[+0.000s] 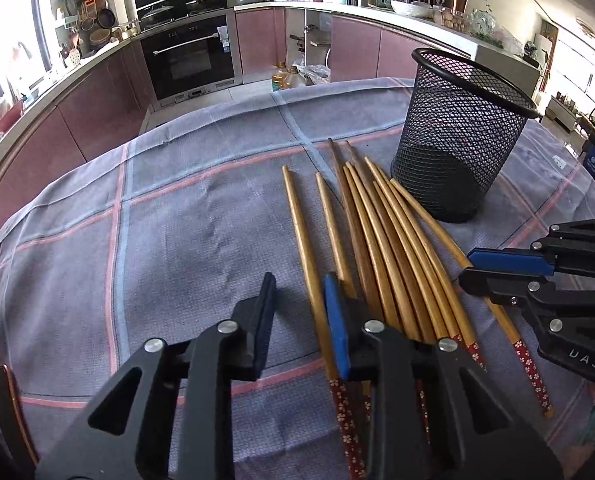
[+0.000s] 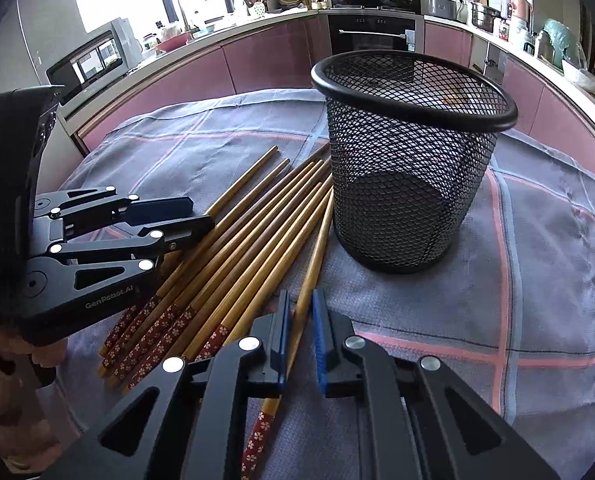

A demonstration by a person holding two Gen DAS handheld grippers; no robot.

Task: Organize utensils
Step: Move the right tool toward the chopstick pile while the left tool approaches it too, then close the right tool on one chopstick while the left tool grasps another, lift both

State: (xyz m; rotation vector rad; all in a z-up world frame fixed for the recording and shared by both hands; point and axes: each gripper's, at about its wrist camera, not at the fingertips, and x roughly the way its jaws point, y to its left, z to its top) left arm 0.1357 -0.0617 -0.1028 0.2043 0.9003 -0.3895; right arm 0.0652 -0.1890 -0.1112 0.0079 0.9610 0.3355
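Observation:
Several wooden chopsticks with red flowered ends lie fanned on a checked cloth. Just to their right stands an upright, empty black mesh basket. My left gripper is open over the leftmost chopstick, which lies beside its right blue pad with a gap to the other pad. In the right wrist view, my right gripper is shut on the rightmost chopstick, near the mesh basket. That view also shows the left gripper over the far side of the chopsticks.
The cloth covers a round table whose far edge drops toward pink kitchen cabinets and an oven. Oil bottles stand on the floor beyond. A hand holds the left gripper.

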